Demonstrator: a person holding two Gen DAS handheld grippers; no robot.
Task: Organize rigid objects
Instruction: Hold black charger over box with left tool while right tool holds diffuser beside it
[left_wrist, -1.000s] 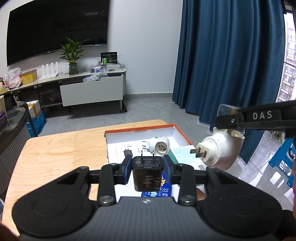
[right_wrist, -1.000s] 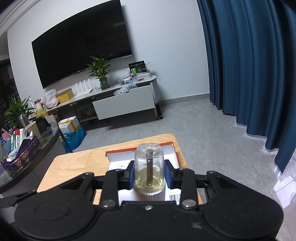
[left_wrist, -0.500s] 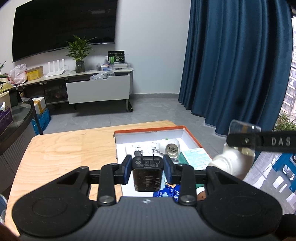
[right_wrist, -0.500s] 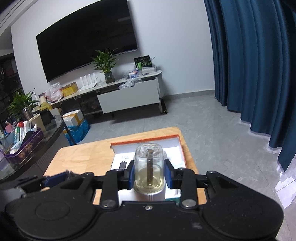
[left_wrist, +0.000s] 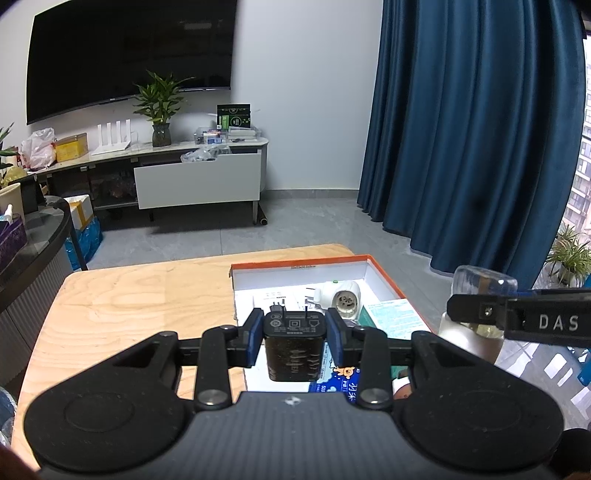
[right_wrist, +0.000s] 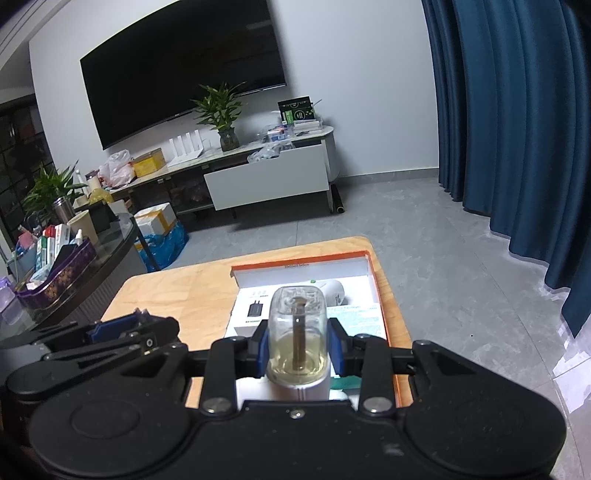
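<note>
The left gripper (left_wrist: 295, 334) clamps a black charger (left_wrist: 294, 345), prongs pointing away from it, above the near end of an orange-rimmed box (left_wrist: 384, 275) on a wooden table (left_wrist: 147, 299). To its right, the right gripper (right_wrist: 297, 343) grips a clear liquid-filled bottle (right_wrist: 297, 332); a white plug-in device (left_wrist: 341, 295) lies in the box ahead
</note>
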